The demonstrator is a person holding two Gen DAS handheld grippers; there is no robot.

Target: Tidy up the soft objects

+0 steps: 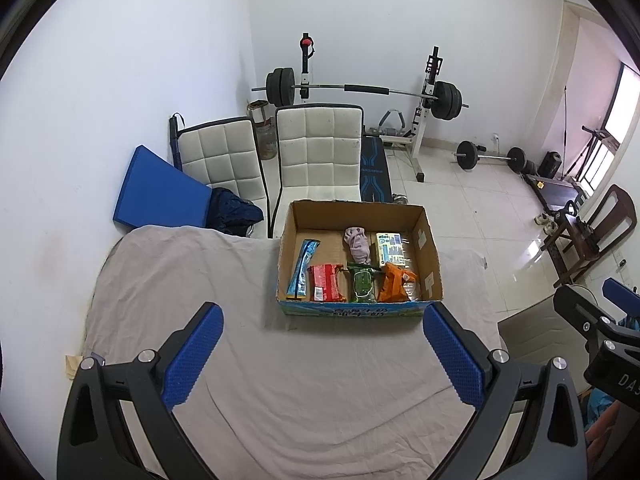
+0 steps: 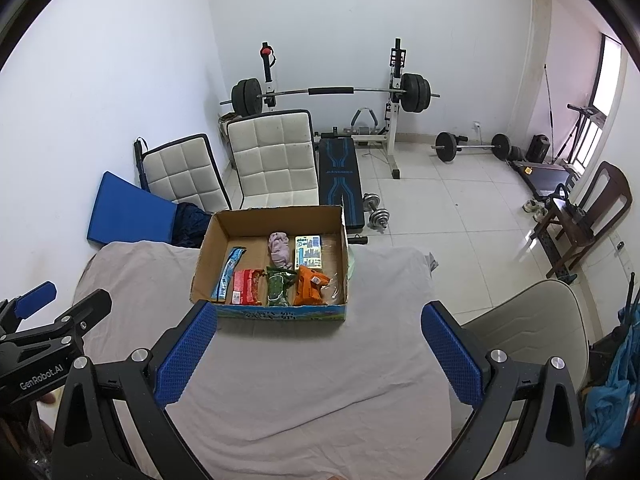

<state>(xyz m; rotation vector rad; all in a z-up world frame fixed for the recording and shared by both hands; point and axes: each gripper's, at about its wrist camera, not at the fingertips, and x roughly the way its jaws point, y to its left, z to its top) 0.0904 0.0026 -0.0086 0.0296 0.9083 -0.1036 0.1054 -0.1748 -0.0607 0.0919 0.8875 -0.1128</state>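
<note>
**Soft goods boxed, both grippers idle over a cleared tabletop**

A cardboard box [image 1: 430, 256] sat at the far edge of the cloth-covered table [image 1: 200, 280], holding what looked like every item of the job: a long blue sachet [image 1: 303, 266] at the left, a red packet [image 1: 326, 287], a green wipes pack [image 1: 362, 287] and an orange packet [image 1: 396, 286] along the near wall, with a pink cloth bundle [image 1: 357, 243] and a white-and-blue carton [image 1: 389, 249] behind them. The left gripper [image 1: 324, 356] and the right gripper [image 2: 318, 354] hung near the viewer, well short of the box, each with its blue-padded jaws spread wide and gripping nothing. No loose item showed on the grey cloth in either view (a pale scrap by the box's right wall, seen from the right wrist, was too small to identify). Judged from this layout, the sorting appeared finished or nearly so; at most some straightening inside the box remained. Chairs and a barbell rack [image 2: 332, 92] stood beyond.
</note>
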